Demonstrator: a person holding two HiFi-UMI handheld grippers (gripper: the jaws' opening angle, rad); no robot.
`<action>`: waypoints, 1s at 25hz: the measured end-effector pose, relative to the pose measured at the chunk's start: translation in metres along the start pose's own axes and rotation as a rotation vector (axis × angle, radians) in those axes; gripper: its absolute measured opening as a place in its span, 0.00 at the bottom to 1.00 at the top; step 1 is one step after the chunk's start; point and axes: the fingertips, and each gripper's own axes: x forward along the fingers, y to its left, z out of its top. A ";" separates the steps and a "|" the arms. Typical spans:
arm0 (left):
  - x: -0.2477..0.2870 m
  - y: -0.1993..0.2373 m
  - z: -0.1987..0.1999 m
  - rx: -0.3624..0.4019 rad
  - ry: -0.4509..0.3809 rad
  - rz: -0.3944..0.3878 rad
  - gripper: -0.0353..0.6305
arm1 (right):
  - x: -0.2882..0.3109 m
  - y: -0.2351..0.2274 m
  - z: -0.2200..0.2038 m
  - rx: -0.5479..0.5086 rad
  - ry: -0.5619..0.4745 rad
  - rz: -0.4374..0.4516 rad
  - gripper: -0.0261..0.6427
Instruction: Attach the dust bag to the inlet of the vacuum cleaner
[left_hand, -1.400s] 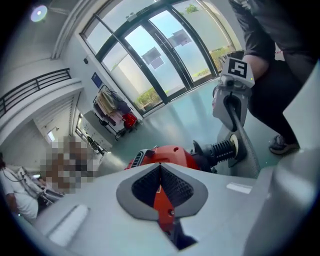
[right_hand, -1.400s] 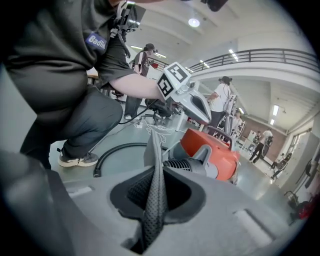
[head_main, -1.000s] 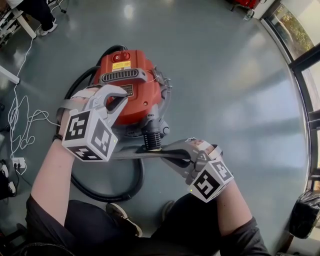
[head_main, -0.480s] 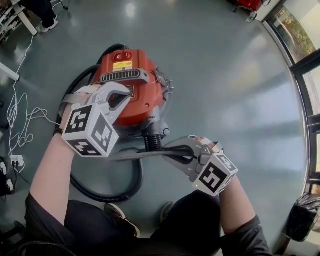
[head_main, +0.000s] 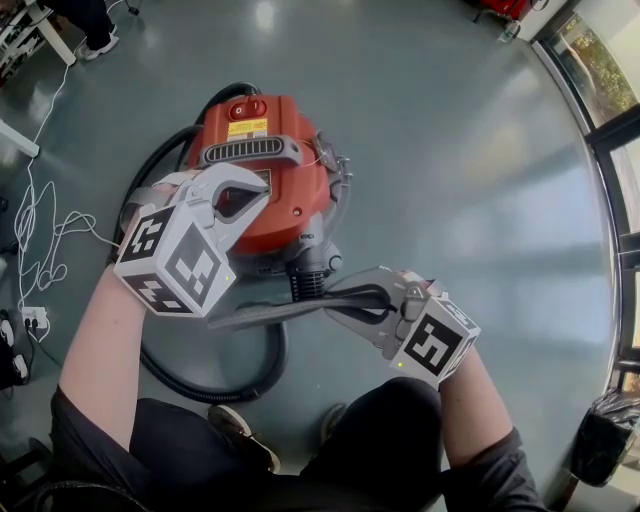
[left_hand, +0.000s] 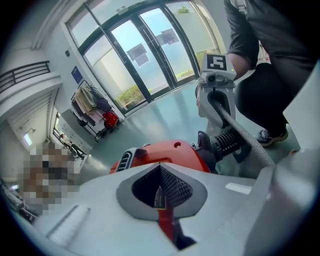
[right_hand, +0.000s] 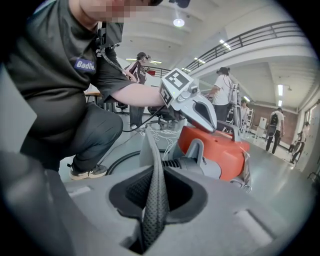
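Grey mesh fabric, the dust bag (head_main: 285, 310) lies flat and edge-on. Its long axis runs nearly level across the head view, from the right tool (head_main: 348, 298) leftward to a spot under the left tool's marker cube. It passes just on the near side of the ribbed black inlet (head_main: 303, 283) at the near end of the red vacuum cleaner (head_main: 275, 205); I cannot tell whether they touch.

The right tool's jaws are opening, with the bag's fabric between them and the pads on it. The left tool (head_main: 250, 195) is closed with nothing between its jaws, its tips over the red body.

A black hose (head_main: 230, 385) loops round the near and left sides, and white cables (head_main: 40, 240) lie farther left. The grey floor (head_main: 460, 180) spreads wide to the right and beyond the cleaner.
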 end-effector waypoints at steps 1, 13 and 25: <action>0.001 0.000 0.001 -0.011 -0.007 -0.005 0.06 | 0.000 -0.001 -0.001 0.012 -0.007 0.010 0.10; 0.002 -0.001 0.001 -0.031 -0.017 0.005 0.06 | 0.002 -0.004 -0.002 0.003 0.002 0.014 0.11; 0.001 0.000 0.002 -0.026 -0.021 0.017 0.06 | -0.006 -0.009 -0.013 0.110 -0.062 -0.007 0.11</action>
